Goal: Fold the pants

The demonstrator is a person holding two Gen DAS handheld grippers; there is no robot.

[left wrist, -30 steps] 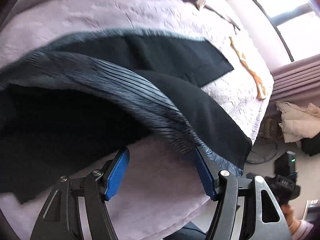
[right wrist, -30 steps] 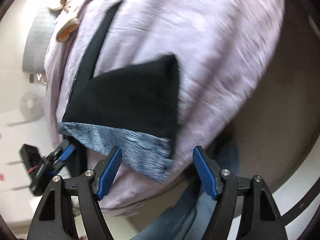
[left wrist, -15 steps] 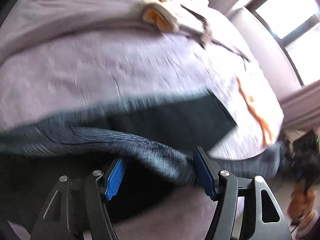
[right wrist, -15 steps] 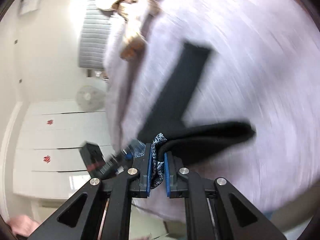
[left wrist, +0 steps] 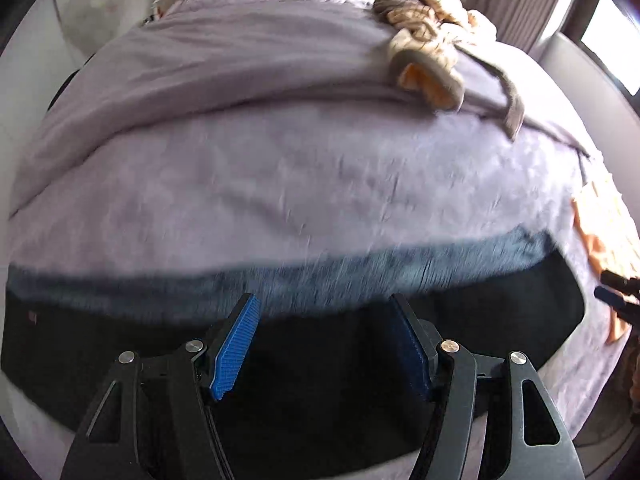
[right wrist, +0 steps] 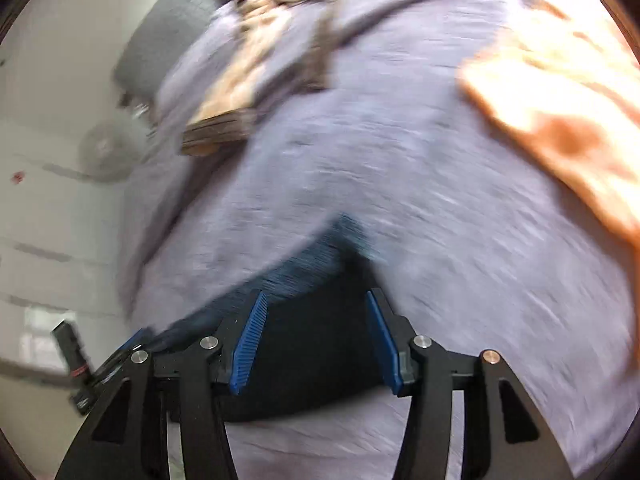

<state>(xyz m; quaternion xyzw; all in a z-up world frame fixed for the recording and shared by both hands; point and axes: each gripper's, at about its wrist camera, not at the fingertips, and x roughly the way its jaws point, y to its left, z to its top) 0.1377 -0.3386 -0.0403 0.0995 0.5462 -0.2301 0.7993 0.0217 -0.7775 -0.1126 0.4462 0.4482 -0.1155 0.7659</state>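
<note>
Where the views begin, nearest the lenses, we see the left gripper (left wrist: 326, 344) with its blue pads partly apart; dark cloth fills the space between them, and we cannot tell whether the pads press on it. We see the right gripper (right wrist: 316, 340) with its jaws opening, the black cloth lying between and below the pads without either pad pressing it. Just beyond both grippers the pants (left wrist: 360, 360) lie flat across the near edge of the bed (left wrist: 280, 168), a wide black band with a blue-grey patterned strip along its far side; in the right wrist view we see one corner of them (right wrist: 320, 320). Past the pants the lilac bedspread stretches away, blurred. Farther off, we note a crumpled tan garment (left wrist: 428, 40) toward the head of the bed and an orange cloth (right wrist: 560, 120) near its right side. Farthest, a fan (left wrist: 96, 4) stands by the wall.
</note>
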